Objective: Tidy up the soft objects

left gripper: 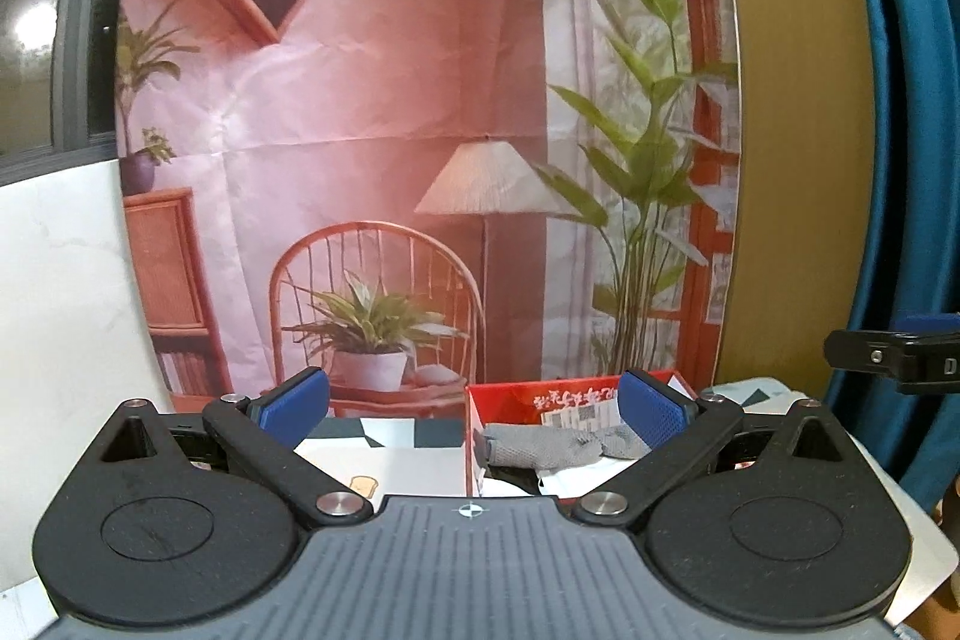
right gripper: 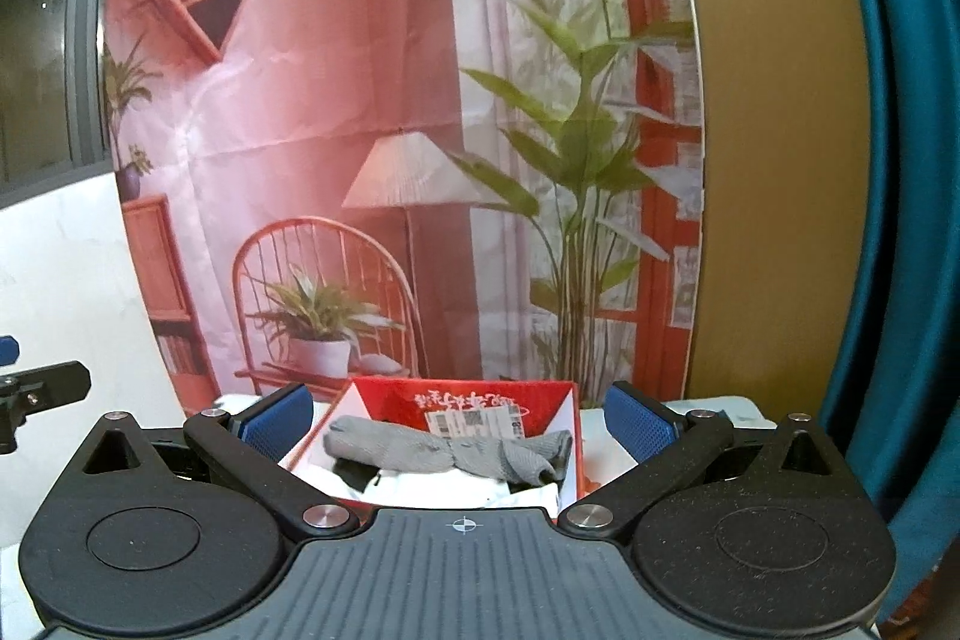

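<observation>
A cardboard box (right gripper: 540,394) stands on the bench (left gripper: 396,460), close before a printed backdrop (right gripper: 360,130) that hangs upright behind it. Inside the box a rolled cloth (right gripper: 444,451) lies crosswise on top of other folded fabric (right gripper: 432,490), below a label (right gripper: 474,421) on the box's back wall. A curtain (right gripper: 900,220) hangs to the right of the backdrop. The right tongs (right gripper: 459,421) sit in front of the box, their fingers spread to either side of it. The left tongs (left gripper: 474,409) sit further left, so that the box lies before their right finger (left gripper: 651,415) and the bare bench before their left one.
</observation>
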The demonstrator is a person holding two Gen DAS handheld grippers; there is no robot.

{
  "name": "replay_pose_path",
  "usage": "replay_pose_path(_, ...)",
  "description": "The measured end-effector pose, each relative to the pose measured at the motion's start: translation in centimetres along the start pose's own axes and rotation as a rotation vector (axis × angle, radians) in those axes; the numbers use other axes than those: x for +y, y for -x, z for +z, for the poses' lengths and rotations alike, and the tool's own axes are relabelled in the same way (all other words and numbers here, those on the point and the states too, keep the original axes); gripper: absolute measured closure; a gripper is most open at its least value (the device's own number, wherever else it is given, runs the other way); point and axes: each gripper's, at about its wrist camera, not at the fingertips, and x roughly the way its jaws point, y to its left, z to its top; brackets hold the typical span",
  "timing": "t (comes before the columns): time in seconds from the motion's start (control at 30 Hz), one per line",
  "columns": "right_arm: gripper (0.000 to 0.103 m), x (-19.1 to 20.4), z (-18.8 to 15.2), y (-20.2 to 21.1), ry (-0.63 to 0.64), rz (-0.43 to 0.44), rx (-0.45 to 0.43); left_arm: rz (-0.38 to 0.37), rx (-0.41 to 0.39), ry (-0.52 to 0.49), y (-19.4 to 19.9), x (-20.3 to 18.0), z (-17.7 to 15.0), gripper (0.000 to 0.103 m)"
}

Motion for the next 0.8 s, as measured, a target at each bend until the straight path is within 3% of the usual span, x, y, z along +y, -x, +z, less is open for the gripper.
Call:
replay_pose_path(0.33, 0.0, 0.3, 0.1, 3.7, 0.003, 0.003, -0.032, 0.017, -0.036, -0.006, 2.8, -0.6, -0.2, 0.0)
replay_pose_path(0.8, 0.0, 0.6, -0.4, 4.6, 0.02, 0.0, -0.025, 0.001, -0.034, 0.046, 3.0, -0.1, -0.5, 0.0)
